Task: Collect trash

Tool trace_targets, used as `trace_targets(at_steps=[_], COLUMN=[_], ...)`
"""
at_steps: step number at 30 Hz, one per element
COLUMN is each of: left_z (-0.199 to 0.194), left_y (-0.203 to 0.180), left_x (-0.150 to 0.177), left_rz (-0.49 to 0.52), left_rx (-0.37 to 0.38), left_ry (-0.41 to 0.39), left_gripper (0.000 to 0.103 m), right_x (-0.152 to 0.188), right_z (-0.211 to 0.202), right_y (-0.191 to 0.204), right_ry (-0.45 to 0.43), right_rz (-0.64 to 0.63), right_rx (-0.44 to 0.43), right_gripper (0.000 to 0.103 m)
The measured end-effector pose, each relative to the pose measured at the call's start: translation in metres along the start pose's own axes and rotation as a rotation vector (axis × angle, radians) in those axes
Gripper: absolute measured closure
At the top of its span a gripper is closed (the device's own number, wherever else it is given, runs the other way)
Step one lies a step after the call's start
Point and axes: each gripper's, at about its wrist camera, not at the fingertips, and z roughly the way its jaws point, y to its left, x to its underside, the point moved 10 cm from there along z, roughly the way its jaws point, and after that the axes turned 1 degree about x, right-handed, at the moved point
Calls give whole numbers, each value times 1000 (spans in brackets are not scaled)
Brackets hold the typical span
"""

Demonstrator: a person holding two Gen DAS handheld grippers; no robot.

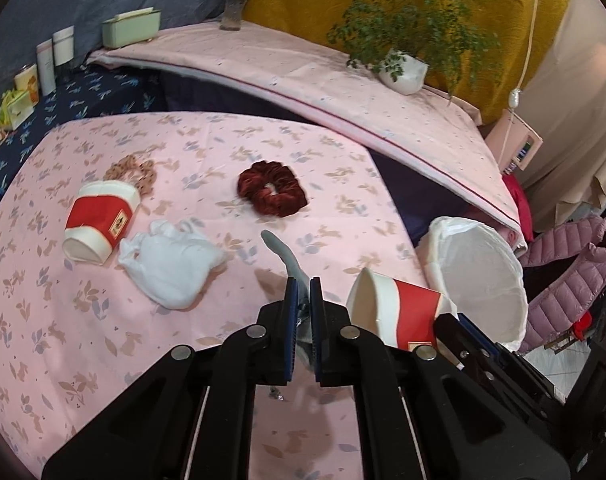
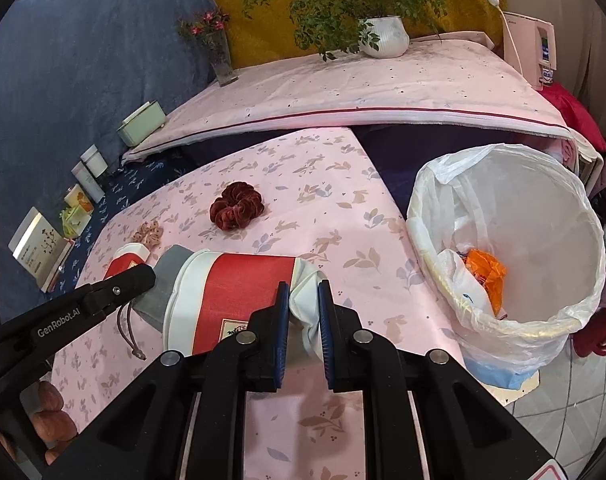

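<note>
My left gripper (image 1: pixel 303 285) is shut on a grey cloth pouch (image 1: pixel 281 254), held a little above the pink tablecloth; its drawstring (image 2: pixel 129 332) hangs below. The right gripper (image 2: pixel 305 289) is shut on the crushed white end of a red-and-white paper cup (image 2: pixel 239 296) that lies sideways in the air. The same cup (image 1: pixel 399 308) shows in the left wrist view, close to the bin. A second red-and-white cup (image 1: pixel 99 220) lies on its side on the table at the left. Beside it is a crumpled white wad (image 1: pixel 171 266).
A white bin lined with a plastic bag (image 2: pixel 439 184) stands off the table's right edge, with orange and white scraps (image 2: pixel 487 268) inside. A dark red scrunchie (image 1: pixel 273 188) and a beige one (image 1: pixel 135 172) lie on the tablecloth. A potted plant (image 2: pixel 385 36) and vase stand behind.
</note>
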Motion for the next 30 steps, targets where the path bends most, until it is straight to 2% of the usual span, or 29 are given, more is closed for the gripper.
trace_targets(at_steps=[18, 22, 28, 30], left_z=[-2, 5, 19, 23], left_y=[-116, -117, -92, -78], left_x=[-7, -3, 11, 19], left_rz=[174, 176, 139, 128], left_rx=[100, 95, 66, 37], left_ry=[-12, 7, 59, 73], left_gripper=[100, 100, 100, 92], right_x=[-27, -27, -24, -23], right_z=[-32, -36, -36, -35], right_y=[-80, -99, -124, -129], right_ry=[-100, -110, -113, -113], right_rz=[133, 164, 219, 227], right_rx=[65, 81, 97, 98], right_gripper=[89, 89, 89, 89])
